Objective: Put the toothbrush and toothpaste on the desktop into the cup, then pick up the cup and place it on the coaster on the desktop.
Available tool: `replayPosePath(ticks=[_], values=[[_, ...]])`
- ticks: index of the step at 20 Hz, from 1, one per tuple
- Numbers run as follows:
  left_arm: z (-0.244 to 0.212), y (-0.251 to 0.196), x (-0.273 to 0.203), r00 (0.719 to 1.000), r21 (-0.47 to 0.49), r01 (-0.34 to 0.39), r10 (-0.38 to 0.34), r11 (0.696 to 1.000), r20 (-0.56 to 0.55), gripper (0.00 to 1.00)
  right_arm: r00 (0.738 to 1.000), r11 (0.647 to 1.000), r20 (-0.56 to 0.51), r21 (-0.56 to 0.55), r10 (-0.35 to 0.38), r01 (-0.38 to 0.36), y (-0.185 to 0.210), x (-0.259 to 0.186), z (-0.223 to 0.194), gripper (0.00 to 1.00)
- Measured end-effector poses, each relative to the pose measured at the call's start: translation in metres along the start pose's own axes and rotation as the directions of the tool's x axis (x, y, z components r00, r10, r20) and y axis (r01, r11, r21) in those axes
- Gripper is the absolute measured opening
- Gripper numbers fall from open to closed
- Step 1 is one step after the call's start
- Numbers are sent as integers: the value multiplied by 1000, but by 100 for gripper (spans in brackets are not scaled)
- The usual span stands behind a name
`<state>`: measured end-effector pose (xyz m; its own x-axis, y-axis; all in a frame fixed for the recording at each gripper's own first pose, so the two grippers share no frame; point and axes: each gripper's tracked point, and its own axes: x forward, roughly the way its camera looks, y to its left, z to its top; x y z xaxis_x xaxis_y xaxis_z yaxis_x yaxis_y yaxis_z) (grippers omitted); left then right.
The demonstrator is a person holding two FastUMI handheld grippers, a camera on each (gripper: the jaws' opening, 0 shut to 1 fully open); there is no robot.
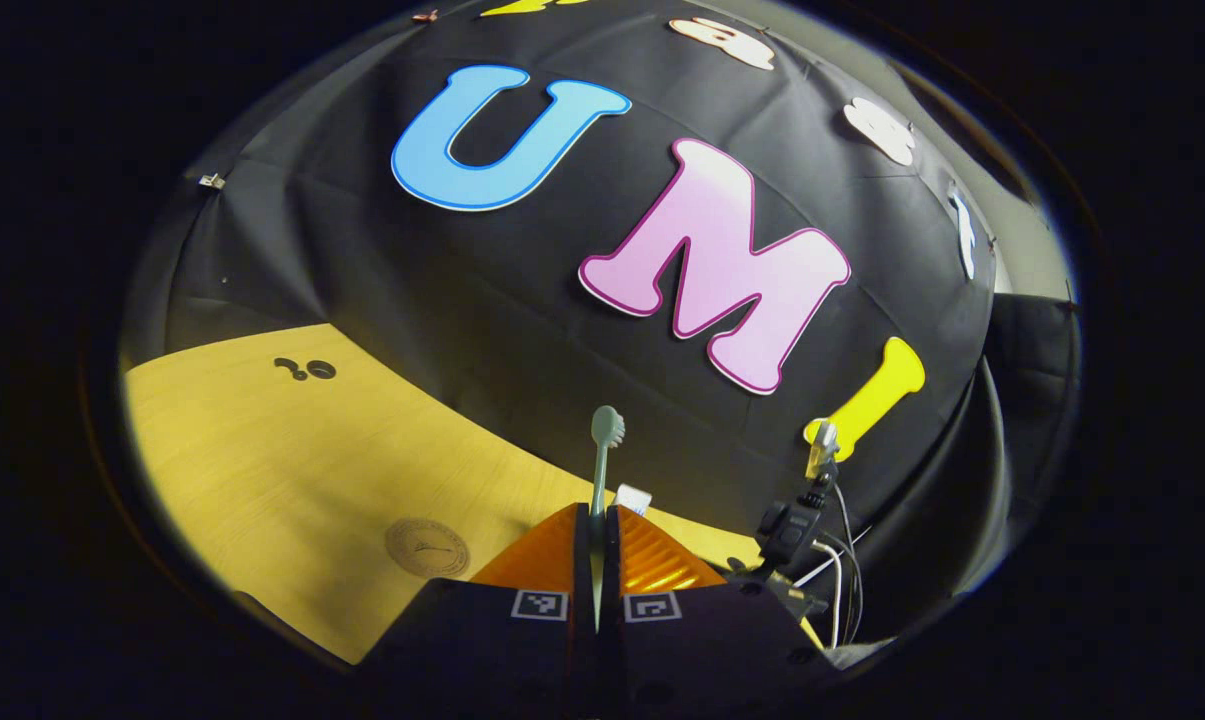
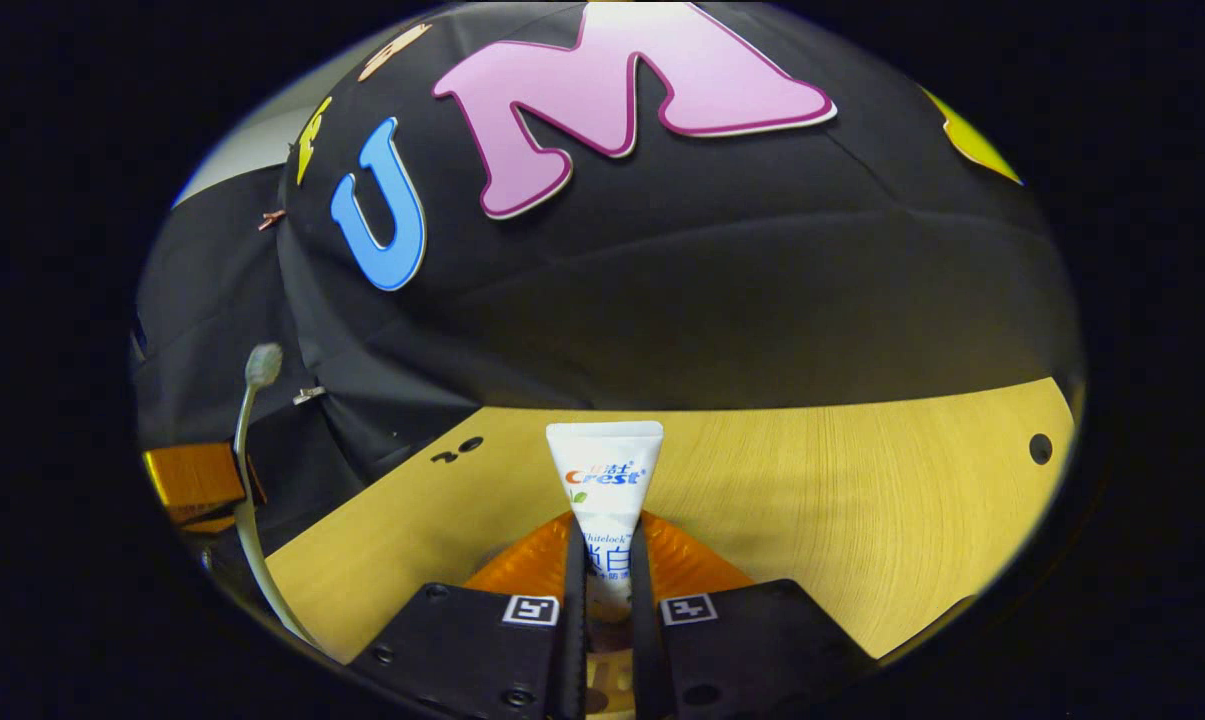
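Both lifted clear of the surface (image 2: 862,480): left gripper (image 1: 596,545) jaws clamped on toothbrush (image 1: 603,460), right gripper (image 2: 607,560) pinching toothpaste (image 2: 605,475), lower centre. Next: find cup, drop both in.

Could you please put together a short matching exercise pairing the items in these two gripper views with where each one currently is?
Things:
1. toothbrush
2. toothpaste
3. coaster
4. small camera on a stand

Places:
A. lying flat on the wooden desktop, untouched
B. pinched between the fingers of the left gripper, head pointing up
C. standing at the desktop's edge with cables trailing from it
D. clamped between the fingers of the right gripper, lifted off the desktop

Pairs: 1-B, 2-D, 3-A, 4-C
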<state>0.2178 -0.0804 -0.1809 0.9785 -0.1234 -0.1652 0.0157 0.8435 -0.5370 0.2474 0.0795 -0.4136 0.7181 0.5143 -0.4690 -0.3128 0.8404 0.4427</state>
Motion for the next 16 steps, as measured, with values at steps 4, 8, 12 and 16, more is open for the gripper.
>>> replayPosePath(ticks=[4, 8, 12, 16], values=[[5, -7, 30, 999, -45, 15, -13, 999, 45, 6, 999, 997, 10, 63, 33, -34, 12, -12, 5, 22], [13, -7, 55, 994, -94, 10, 1, 996, 107, 6, 997, 978, 67, 203, 27, -40, 7, -36, 30, 49], [16, -6, 73, 987, -119, 0, 19, 993, 160, 6, 995, 962, 88, 273, -36, 10, -23, -57, 47, 55], [13, -1, 90, 978, -120, -21, 45, 993, 202, 6, 995, 942, 47, 328, -88, 68, -56, -89, 30, 55]])
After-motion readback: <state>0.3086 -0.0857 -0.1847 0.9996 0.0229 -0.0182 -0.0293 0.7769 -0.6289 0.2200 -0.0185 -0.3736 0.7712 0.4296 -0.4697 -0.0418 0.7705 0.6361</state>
